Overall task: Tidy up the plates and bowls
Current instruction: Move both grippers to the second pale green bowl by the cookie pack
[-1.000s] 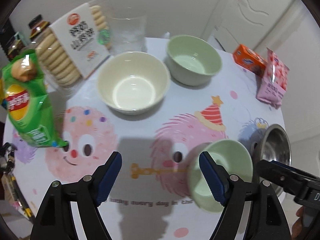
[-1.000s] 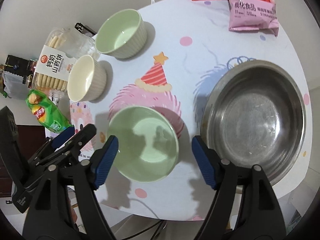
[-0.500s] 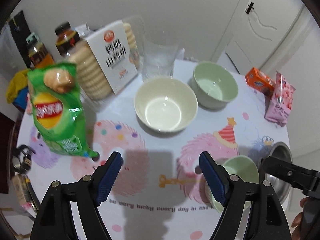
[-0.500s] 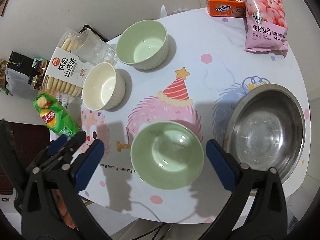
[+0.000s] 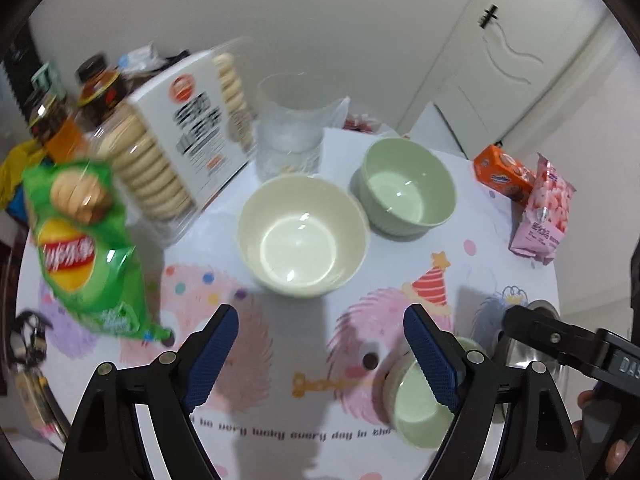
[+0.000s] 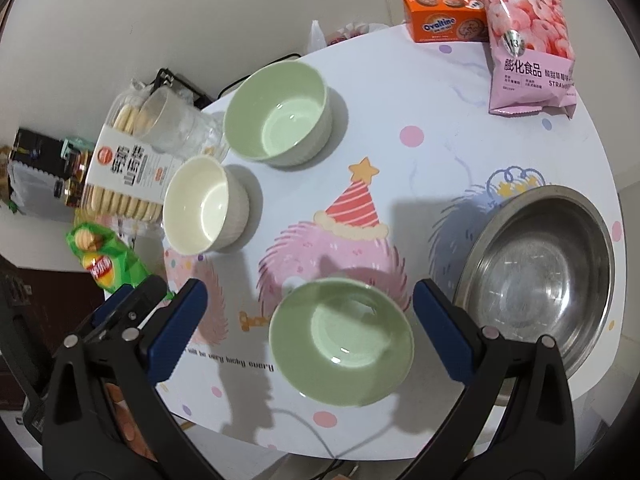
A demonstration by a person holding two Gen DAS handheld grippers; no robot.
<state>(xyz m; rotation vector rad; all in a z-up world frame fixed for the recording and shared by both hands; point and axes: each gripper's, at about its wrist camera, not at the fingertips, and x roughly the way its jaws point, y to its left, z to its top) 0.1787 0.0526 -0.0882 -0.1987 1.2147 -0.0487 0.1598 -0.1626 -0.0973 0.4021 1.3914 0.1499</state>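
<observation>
The small green bowl [image 6: 342, 338] sits flat on the table, just below my right gripper [image 6: 310, 288], which is open with both pads clear of its rim. The same bowl shows partly behind the right finger in the left wrist view [image 5: 416, 408]. My left gripper [image 5: 320, 316] hangs over bare tablecloth with nothing between its jaws, which are opening. Ahead of it stand a cream bowl [image 5: 302, 236] and a ribbed green bowl [image 5: 406, 186]. A large steel bowl [image 6: 536, 276] stands right of the small green bowl.
A green chips bag [image 5: 84, 248], a biscuit box [image 5: 176, 140] and a clear cup [image 5: 290, 120] crowd the far left. An orange box [image 6: 444, 20] and a pink snack bag [image 6: 528, 40] lie at the far right. The table's rim [image 6: 280, 444] is close below.
My right gripper's jaws widened off the small green bowl, which now lies flat on the table. Both grippers have pulled up and back, so more of the table shows.
</observation>
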